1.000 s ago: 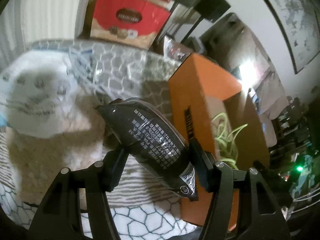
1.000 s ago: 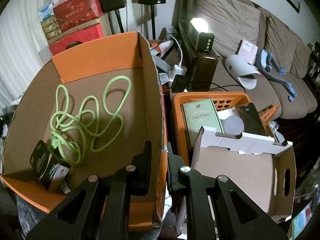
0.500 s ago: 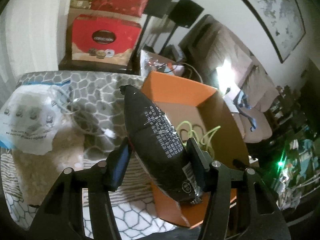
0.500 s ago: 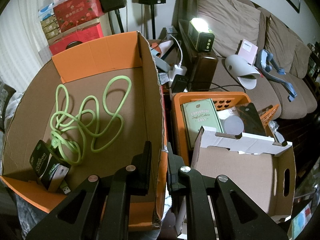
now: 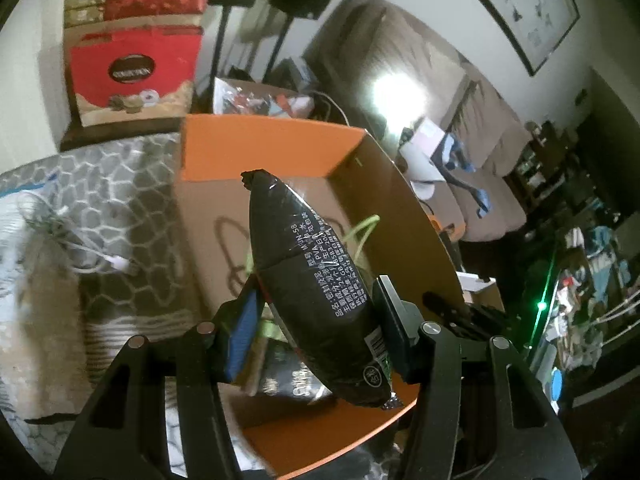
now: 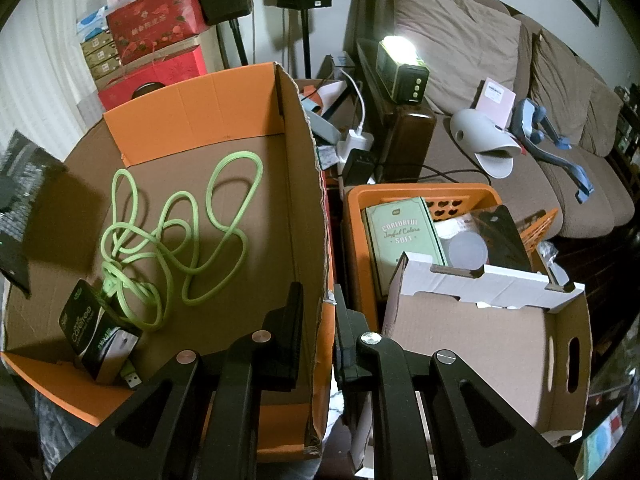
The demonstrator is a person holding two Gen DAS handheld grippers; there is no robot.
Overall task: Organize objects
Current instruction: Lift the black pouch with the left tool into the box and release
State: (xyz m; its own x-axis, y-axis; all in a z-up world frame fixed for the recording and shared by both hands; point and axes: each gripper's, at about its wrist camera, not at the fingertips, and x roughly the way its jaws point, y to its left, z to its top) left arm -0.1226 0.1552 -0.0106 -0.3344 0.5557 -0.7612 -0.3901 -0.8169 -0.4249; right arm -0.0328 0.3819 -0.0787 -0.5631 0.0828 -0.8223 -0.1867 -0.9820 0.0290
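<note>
A: Where is the black packet point(image 5: 316, 276) now?
B: Clenched in the left gripper point(image 5: 316, 312), and it has swung from over the patterned blanket point(image 5: 120, 184) to above the open cardboard box point(image 6: 296, 184).
A: And the right gripper point(image 6: 318, 320)?
B: Pinched on the box's side wall, steadying it. The drop looks close.

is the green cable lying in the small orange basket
No, the green cable lies coiled in the big cardboard box.

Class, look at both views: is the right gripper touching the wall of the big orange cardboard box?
Touching. The right wrist view shows the right gripper with its jaws shut on the orange cardboard box wall, one on each side.
</note>
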